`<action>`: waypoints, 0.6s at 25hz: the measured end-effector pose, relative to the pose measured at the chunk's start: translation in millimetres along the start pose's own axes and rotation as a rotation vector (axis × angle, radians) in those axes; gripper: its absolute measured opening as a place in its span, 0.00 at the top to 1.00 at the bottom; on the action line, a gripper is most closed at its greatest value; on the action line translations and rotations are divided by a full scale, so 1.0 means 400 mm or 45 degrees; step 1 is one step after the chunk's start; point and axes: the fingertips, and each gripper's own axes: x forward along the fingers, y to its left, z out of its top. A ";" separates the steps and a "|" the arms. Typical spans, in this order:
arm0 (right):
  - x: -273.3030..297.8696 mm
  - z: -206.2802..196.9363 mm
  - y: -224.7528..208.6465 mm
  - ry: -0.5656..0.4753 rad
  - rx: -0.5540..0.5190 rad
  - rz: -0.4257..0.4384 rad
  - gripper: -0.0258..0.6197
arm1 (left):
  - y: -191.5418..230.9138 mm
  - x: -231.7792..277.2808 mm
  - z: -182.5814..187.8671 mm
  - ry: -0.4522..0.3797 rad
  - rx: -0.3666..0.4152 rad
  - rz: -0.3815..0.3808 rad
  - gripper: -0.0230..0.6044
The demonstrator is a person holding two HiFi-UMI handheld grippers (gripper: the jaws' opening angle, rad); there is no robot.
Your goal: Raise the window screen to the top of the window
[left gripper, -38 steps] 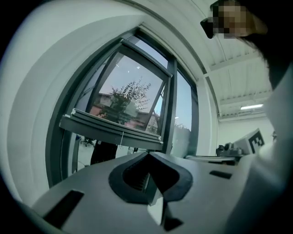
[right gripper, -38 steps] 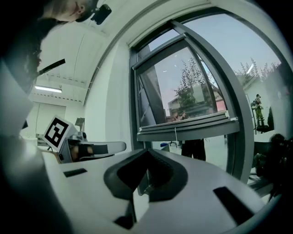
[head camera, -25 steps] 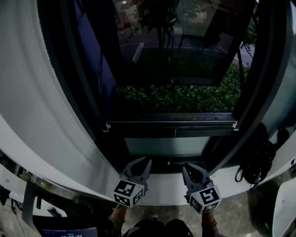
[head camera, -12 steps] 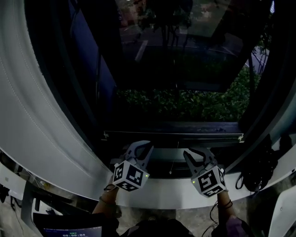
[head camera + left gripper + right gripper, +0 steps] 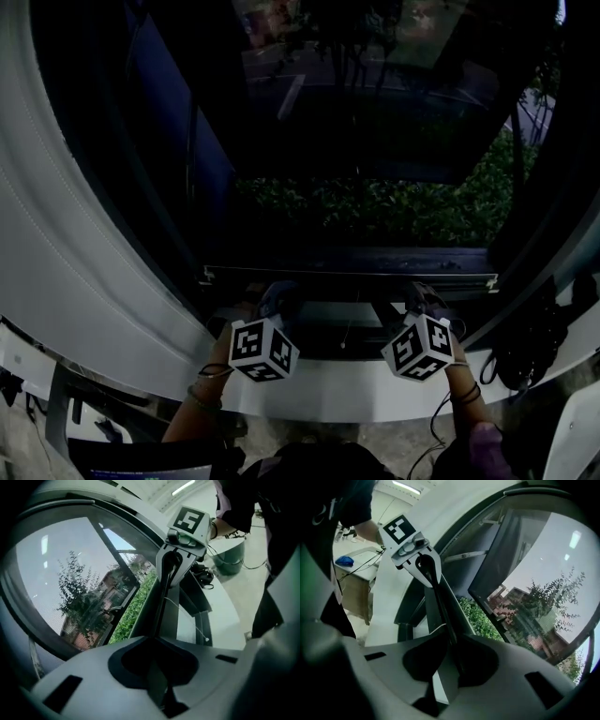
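Observation:
The window screen's bottom bar (image 5: 356, 272) runs level across the dark window, low down near the sill. My left gripper (image 5: 278, 298) reaches under its left part and my right gripper (image 5: 424, 298) under its right part, both rolled on their sides. In the left gripper view the bar (image 5: 164, 597) passes between my left gripper's (image 5: 161, 641) jaws, with a dark gap beside it. In the right gripper view the bar (image 5: 440, 597) lies between my right gripper's (image 5: 450, 637) jaws, which are opening and do not press on it.
A white curved wall (image 5: 84, 281) frames the window on the left. The white sill (image 5: 337, 389) lies below the grippers. A black bag with straps (image 5: 530, 337) rests on the sill at the right. A green hedge (image 5: 375, 211) shows outside the glass.
Both grippers have moved forward from the sill up to the bar and rolled onto their sides. Their jaws now straddle the bar. The bar itself has stayed low.

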 end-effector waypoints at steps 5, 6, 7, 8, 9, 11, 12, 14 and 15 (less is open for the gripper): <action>0.011 -0.003 -0.008 0.027 -0.024 0.061 0.87 | 0.003 0.003 -0.009 0.091 0.078 -0.119 0.93; 0.013 -0.004 -0.003 0.037 -0.037 0.080 0.87 | 0.002 0.007 -0.011 0.105 0.098 -0.132 0.91; 0.016 -0.004 0.001 0.046 -0.054 0.094 0.87 | 0.001 0.011 -0.014 0.121 0.126 -0.136 0.91; 0.018 -0.004 0.005 0.053 -0.073 0.102 0.87 | 0.000 0.016 -0.016 0.136 0.153 -0.139 0.91; 0.019 -0.004 0.007 0.057 -0.090 0.106 0.87 | -0.002 0.019 -0.018 0.146 0.170 -0.146 0.91; 0.020 -0.004 0.007 0.059 -0.104 0.114 0.87 | -0.002 0.021 -0.017 0.150 0.163 -0.172 0.91; 0.021 -0.003 0.005 0.057 -0.101 0.121 0.87 | -0.001 0.021 -0.017 0.148 0.144 -0.189 0.91; 0.022 -0.003 0.001 0.056 -0.094 0.132 0.89 | 0.001 0.021 -0.017 0.155 0.125 -0.221 0.91; 0.024 -0.002 0.000 0.061 -0.096 0.135 0.90 | 0.000 0.022 -0.018 0.170 0.138 -0.238 0.91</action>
